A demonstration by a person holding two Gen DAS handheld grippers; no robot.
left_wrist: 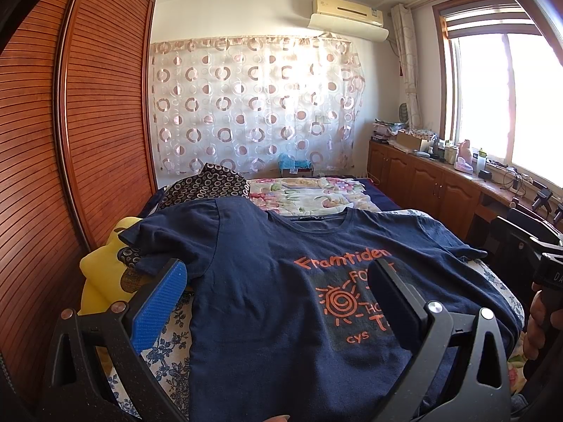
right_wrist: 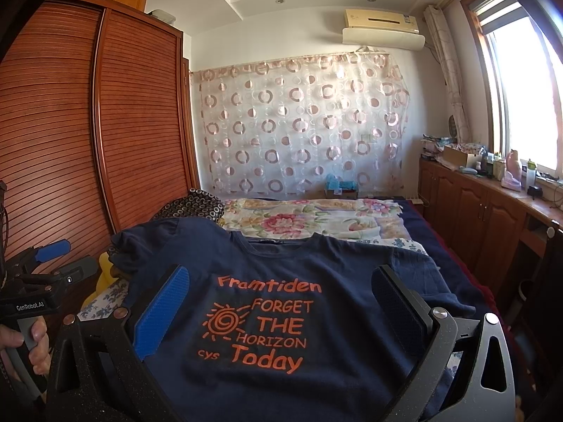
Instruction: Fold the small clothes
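Two hand-held grippers, left [left_wrist: 278, 281] and right [right_wrist: 281, 286], hover jaws apart above navy T-shirt [right_wrist: 316, 267], spread print-up on bed [right_wrist: 355, 216].

T-shirt [right_wrist: 267, 334] hem cut off by bottom edge in both views; in left wrist view the black finger [left_wrist: 397, 302] covers part of its orange print. Clutter on window counter [right_wrist: 492, 172] too small to ID.

Daylight glare from window [right_wrist: 520, 98] at right, fisheye-warped edges w/ dark corners.
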